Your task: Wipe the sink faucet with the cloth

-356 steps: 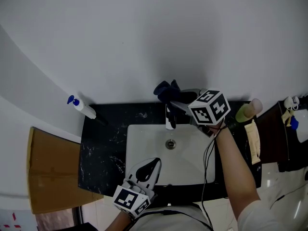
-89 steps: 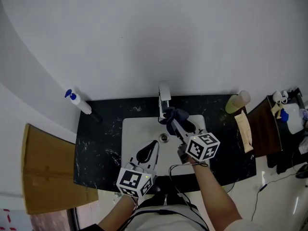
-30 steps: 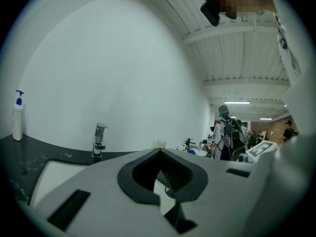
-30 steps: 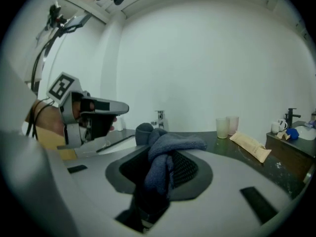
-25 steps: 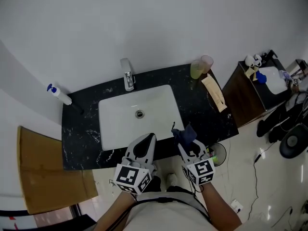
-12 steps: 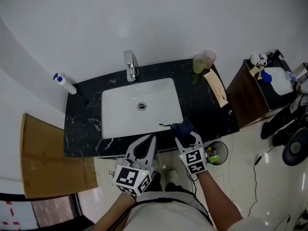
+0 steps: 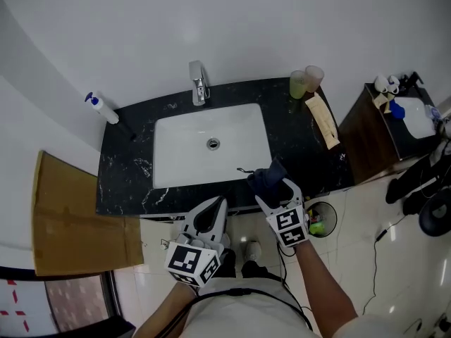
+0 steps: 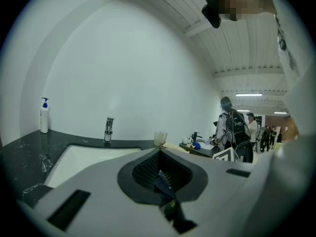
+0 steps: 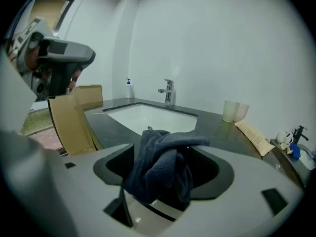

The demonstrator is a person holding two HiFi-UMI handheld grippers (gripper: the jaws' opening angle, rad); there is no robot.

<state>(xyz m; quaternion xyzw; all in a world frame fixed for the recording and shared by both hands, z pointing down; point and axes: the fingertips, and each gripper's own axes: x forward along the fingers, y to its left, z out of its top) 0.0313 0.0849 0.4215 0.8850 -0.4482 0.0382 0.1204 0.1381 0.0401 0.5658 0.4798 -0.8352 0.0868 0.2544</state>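
Note:
The chrome faucet [image 7: 199, 83] stands at the back rim of the white sink [image 7: 183, 146]; it also shows far off as the faucet [image 8: 108, 130] and the faucet [image 9: 168, 92]. The dark blue cloth [image 7: 268, 177] lies bunched at the counter's front right edge. My right gripper [image 7: 276, 187] is around it. Its jaws have just been opening and stand wide, with the cloth [image 9: 163, 164] draped loosely between them. My left gripper [image 7: 223, 201] hangs in front of the counter, away from the sink, shut on nothing, the same in its own view [image 8: 159, 152].
A soap bottle [image 7: 102, 108] stands at the counter's back left and two cups [image 7: 305, 83] at its back right, with a tan packet [image 7: 323, 122] beside them. Cardboard [image 7: 70, 210] leans at the left. A bin [image 7: 320, 220] and a dark side table [image 7: 387, 129] are at the right.
The right gripper's jaws have spread apart around the cloth and it has sunk a little at the counter's front edge. The left gripper has drifted slightly and stays shut.

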